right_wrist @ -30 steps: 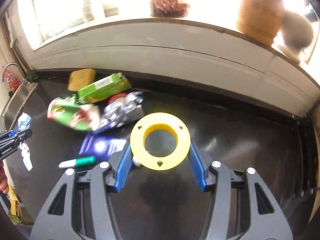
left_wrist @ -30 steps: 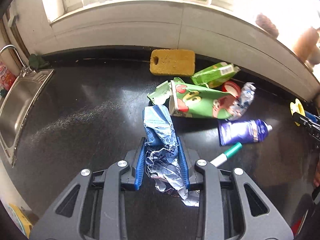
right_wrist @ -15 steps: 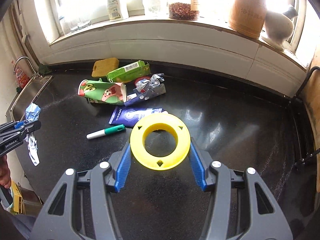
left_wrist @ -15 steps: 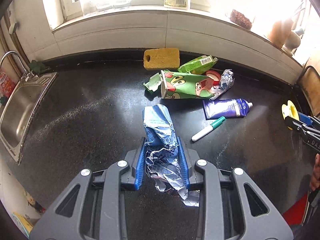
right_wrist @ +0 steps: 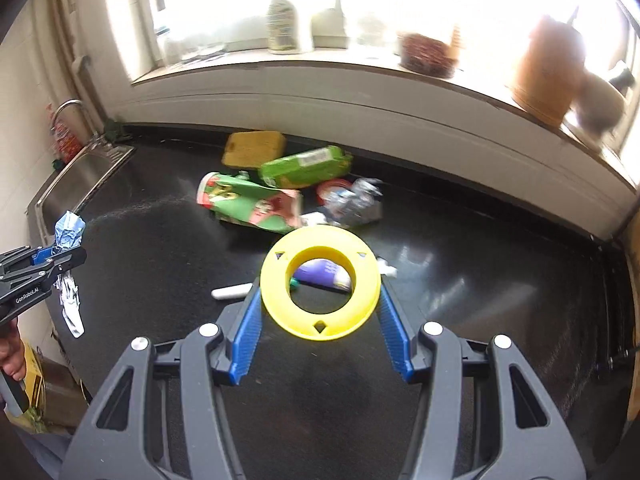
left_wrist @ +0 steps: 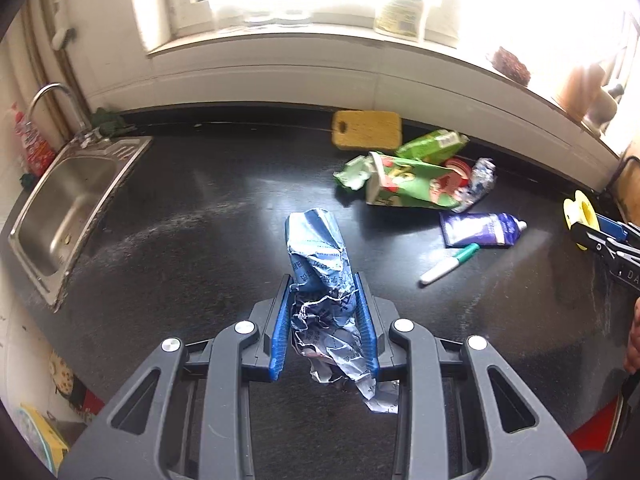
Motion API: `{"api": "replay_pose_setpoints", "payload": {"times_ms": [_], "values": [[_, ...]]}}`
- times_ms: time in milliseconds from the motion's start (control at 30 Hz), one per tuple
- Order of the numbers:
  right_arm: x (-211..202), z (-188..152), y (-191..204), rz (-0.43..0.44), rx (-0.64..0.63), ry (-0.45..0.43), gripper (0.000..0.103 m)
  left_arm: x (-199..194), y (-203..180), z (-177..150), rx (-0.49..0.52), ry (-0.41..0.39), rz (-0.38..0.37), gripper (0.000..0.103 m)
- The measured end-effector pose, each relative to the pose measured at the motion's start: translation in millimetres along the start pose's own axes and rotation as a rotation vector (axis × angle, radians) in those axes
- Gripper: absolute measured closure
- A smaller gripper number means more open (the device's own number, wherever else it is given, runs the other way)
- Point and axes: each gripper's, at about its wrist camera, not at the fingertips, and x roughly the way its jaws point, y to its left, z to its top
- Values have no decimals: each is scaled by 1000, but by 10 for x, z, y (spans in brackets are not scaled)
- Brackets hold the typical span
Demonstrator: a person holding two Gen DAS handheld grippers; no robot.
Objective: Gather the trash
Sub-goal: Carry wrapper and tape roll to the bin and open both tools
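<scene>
Both claws are carrying loads above the dark counter (left_wrist: 200, 240), so I'm judging this as the carry-off step, w/ drop-off pending.

Left gripper (left_wrist: 323, 312) is pinching a crumpled blue-white wrapper (left_wrist: 318, 248) btwn its blue pads; the jaws are narrow and the foil is sticking out ahead of the tips w/ a torn tail hanging down behind them. Right gripper (right_wrist: 320, 320) is clamping a yellow spool (right_wrist: 320, 282) across its flanges, jaws set fairly wide, spool tilted so its hole is facing the cam.

Rest of the trash is lying ahead of both claws, toward the back wall: a green carton (left_wrist: 412, 186) on its side, a green packet (left_wrist: 434, 144) just behind it, a crumpled foil wad (left_wrist: 482, 176) touching the carton's far end, a purple tube (left_wrist: 480, 230) and a green-capped marker (left_wrist: 448, 266) nearer the left claw, ahead and to its right. A yellow sponge (left_wrist: 366, 130) is sitting against the wall; prob not trash. The sink (left_wrist: 68, 208) is lying off to the left claw's left.

No bin is showing clearly in either view, so I can't say where the loads are going. Next move is calling for steady grips while swinging both claws to whatever bin is being used, then parting the jaws above it. The wrapper's loose tail is looking likely to snag.
</scene>
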Motion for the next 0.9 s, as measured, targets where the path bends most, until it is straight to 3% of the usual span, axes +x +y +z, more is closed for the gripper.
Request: {"api": "replay_pose_setpoints", "payload": {"times_ms": [167,400,567,667,900], "values": [[104,234,761,131,-157,-3,49,-222,527,-224,-110,-16,86,73],[130,231,2325,397,-427,41,49,-569,1463,-933,-337,18,237,73],[142,-132,3495,606,-587,157,49,-751,2043,-1602,-507,74,312,73],[154,-448,4053,676,-703,203,49,-840,2337,-2018,-583,99,351,73],[366,-1030,5021,745,-829,336,49,-849,2879,-2890,-704,135,384,73]]}}
